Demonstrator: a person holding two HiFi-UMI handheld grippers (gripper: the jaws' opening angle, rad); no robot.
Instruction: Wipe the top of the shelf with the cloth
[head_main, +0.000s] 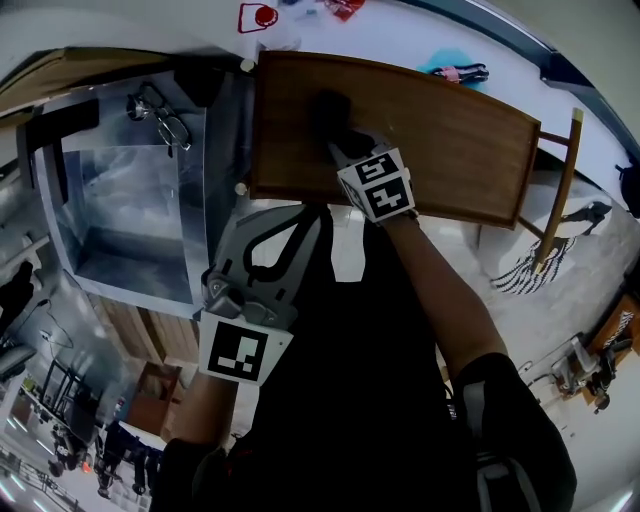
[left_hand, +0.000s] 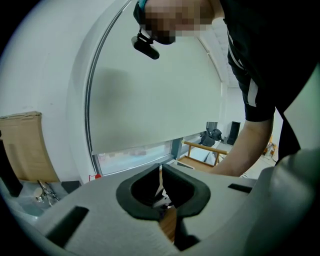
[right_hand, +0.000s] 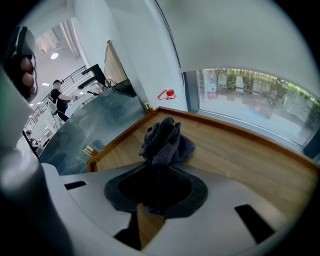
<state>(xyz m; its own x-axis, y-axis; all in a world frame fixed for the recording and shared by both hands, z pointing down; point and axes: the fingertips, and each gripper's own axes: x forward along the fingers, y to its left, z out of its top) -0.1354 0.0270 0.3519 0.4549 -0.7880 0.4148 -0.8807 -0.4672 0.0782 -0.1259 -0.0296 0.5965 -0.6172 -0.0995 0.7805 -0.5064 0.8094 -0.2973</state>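
Observation:
The wooden shelf top (head_main: 450, 140) fills the upper middle of the head view, its raised rim showing in the right gripper view (right_hand: 240, 155). A dark grey crumpled cloth (head_main: 328, 108) (right_hand: 165, 142) rests on the wood near the shelf's left end. My right gripper (head_main: 338, 138) (right_hand: 157, 167) is shut on the cloth and presses it against the wood. My left gripper (head_main: 295, 225) (left_hand: 161, 172) is held back off the shelf's near edge, close to the person's body. Its jaws are shut with nothing between them.
A grey metal cabinet (head_main: 130, 200) (right_hand: 95, 125) adjoins the shelf's left end, with a pair of glasses (head_main: 160, 115) on it. A wooden rail (head_main: 560, 190) and a striped thing (head_main: 520, 270) lie off the right end. A window (right_hand: 250, 95) is behind the shelf.

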